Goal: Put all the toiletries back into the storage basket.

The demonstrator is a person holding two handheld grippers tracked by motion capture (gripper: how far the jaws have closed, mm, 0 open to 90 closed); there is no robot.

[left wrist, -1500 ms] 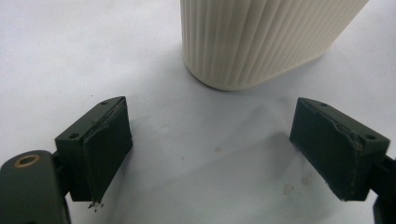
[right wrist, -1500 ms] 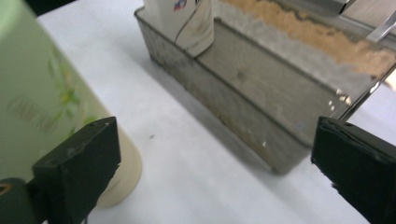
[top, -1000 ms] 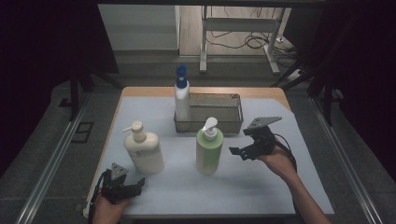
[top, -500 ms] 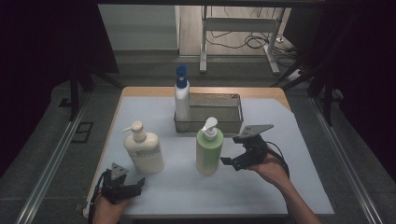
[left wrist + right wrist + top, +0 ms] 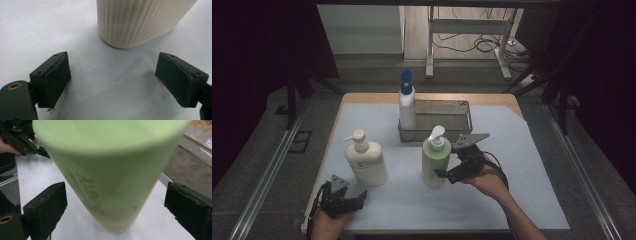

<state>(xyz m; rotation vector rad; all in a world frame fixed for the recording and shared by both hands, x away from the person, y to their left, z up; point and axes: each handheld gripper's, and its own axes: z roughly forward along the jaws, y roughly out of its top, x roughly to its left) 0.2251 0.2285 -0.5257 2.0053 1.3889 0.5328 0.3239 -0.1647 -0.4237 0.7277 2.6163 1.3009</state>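
Starting with the big stuff: the table point(image 5: 532, 200) is covered by a white sheet, with a strip of wood showing along the far edge. Beyond it is a grey floor, a metal desk frame point(image 5: 467, 30) and some loose cables point(image 5: 484, 45), and the room gets really dark on both sides.

On the sheet, a metal mesh basket point(image 5: 447, 120) sits toward the back, with a white bottle with a blue cap point(image 5: 406, 102) standing upright at its left end, though I can't tell if it's inside or just against it. A cream pump bottle point(image 5: 366, 160) stands front left, nozzle pointing left.

The green pump bottle point(image 5: 434, 162) is the one being worked on. It stands upright near the middle of the sheet, just in front of the basket, long axis vertical, with its white pump nozzle pointing up and to the right. From the right gripper view, the green body point(image 5: 107, 177) sits between the two black jaws, which are spread wide with a gap on each side, so nothing's clamped.

The right gripper point(image 5: 451, 174) is low, right beside the bottle's base, jaws toward it. The left gripper point(image 5: 354, 197) rests at the front left corner, also spread open and gripping nothing, with the cream bottle's ribbed base point(image 5: 140, 22) just ahead of it.
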